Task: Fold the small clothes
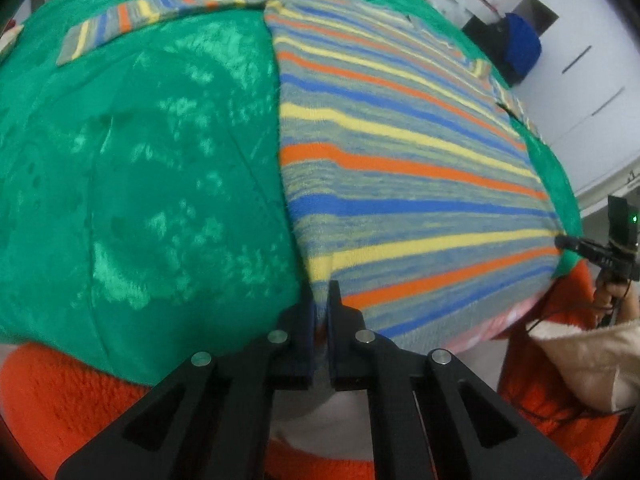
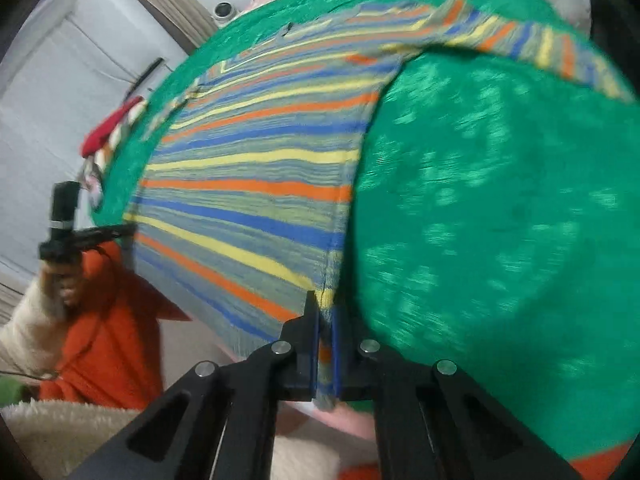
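Observation:
A small striped sweater [image 1: 400,160] in orange, blue, yellow and grey lies flat on a green cloth [image 1: 140,180]; one sleeve [image 1: 160,12] stretches out at the far side. My left gripper [image 1: 320,300] is shut on the sweater's near left hem corner. My right gripper [image 2: 327,312] is shut on the near right hem corner of the sweater [image 2: 260,180]. The right gripper also shows in the left wrist view [image 1: 564,242] at the hem's right end, and the left gripper shows in the right wrist view [image 2: 126,230] at the left end.
The green cloth [image 2: 500,220] covers a raised surface over a pink striped sheet [image 1: 492,324]. The person's orange garment [image 1: 60,392] and cream sleeve [image 1: 588,356] are close below. White cabinets [image 1: 592,92] and a blue object [image 1: 520,48] stand behind.

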A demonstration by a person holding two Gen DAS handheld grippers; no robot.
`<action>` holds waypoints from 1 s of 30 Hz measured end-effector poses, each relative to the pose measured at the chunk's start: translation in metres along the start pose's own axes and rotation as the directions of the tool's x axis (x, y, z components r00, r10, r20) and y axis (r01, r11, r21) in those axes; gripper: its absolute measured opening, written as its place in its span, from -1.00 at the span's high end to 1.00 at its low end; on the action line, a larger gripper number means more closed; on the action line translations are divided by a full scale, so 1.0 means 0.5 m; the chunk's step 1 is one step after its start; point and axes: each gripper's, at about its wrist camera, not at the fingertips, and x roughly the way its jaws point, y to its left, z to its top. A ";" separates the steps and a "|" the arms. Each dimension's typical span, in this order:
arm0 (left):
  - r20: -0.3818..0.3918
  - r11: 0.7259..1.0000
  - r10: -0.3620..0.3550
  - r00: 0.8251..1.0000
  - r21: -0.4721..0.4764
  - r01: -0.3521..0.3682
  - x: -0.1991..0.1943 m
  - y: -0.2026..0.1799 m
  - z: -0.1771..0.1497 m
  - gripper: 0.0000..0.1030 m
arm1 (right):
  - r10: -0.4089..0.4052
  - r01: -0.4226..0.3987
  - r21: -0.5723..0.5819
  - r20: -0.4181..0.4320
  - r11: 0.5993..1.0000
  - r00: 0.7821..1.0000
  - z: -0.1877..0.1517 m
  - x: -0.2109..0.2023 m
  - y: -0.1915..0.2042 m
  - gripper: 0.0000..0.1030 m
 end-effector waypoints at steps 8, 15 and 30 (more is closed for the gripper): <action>0.028 0.997 0.070 0.997 -0.032 -0.069 -0.020 0.002 -0.004 0.53 | 0.014 -0.014 0.121 0.006 0.993 1.000 -0.017 0.049 -0.047 0.77; 0.302 0.989 0.144 0.943 -0.082 -0.124 -0.129 0.011 0.050 -0.83 | -0.192 0.180 0.072 0.214 0.981 0.958 -0.010 -0.083 -0.031 -0.39; 0.401 0.920 0.377 0.835 -0.265 -0.288 0.015 0.133 0.151 -0.98 | -0.503 0.451 0.223 0.396 0.864 0.768 0.075 0.019 -0.140 -0.54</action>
